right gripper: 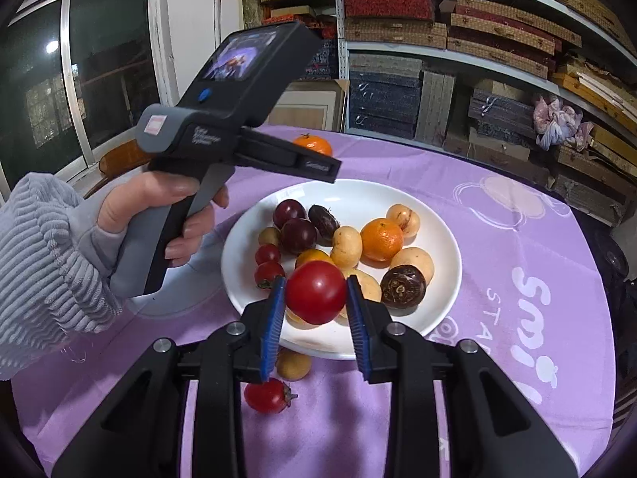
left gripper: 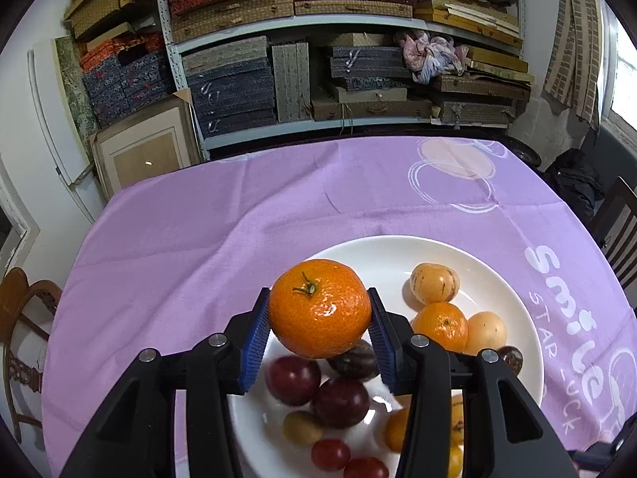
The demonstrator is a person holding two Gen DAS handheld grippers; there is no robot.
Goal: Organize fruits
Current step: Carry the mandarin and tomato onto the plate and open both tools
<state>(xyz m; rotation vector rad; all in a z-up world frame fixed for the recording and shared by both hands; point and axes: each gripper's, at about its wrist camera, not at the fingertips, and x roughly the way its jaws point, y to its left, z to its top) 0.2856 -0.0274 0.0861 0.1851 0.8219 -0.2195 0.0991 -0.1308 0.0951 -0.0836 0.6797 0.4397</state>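
Note:
My left gripper (left gripper: pixel 318 312) is shut on a large orange tangerine (left gripper: pixel 319 308) and holds it above the near-left part of the white plate (left gripper: pixel 398 251). The plate holds a smaller tangerine (left gripper: pixel 440 326), yellow fruits, dark plums (left gripper: pixel 293 379) and small red tomatoes. My right gripper (right gripper: pixel 315 292) is shut on a red tomato (right gripper: pixel 315 291) above the plate's (right gripper: pixel 442 215) near rim. In the right wrist view the left gripper's body (right gripper: pixel 223 127) and the hand holding it hang over the plate's left side, with its tangerine (right gripper: pixel 312 144) beyond.
The round table wears a purple cloth (left gripper: pixel 239 219). Off the plate, a red tomato (right gripper: pixel 268 395) and a yellow fruit (right gripper: pixel 294 364) lie on the cloth near me. Shelves of boxes (left gripper: pixel 338 40) stand behind the table. Wooden chairs (left gripper: pixel 24 318) flank it.

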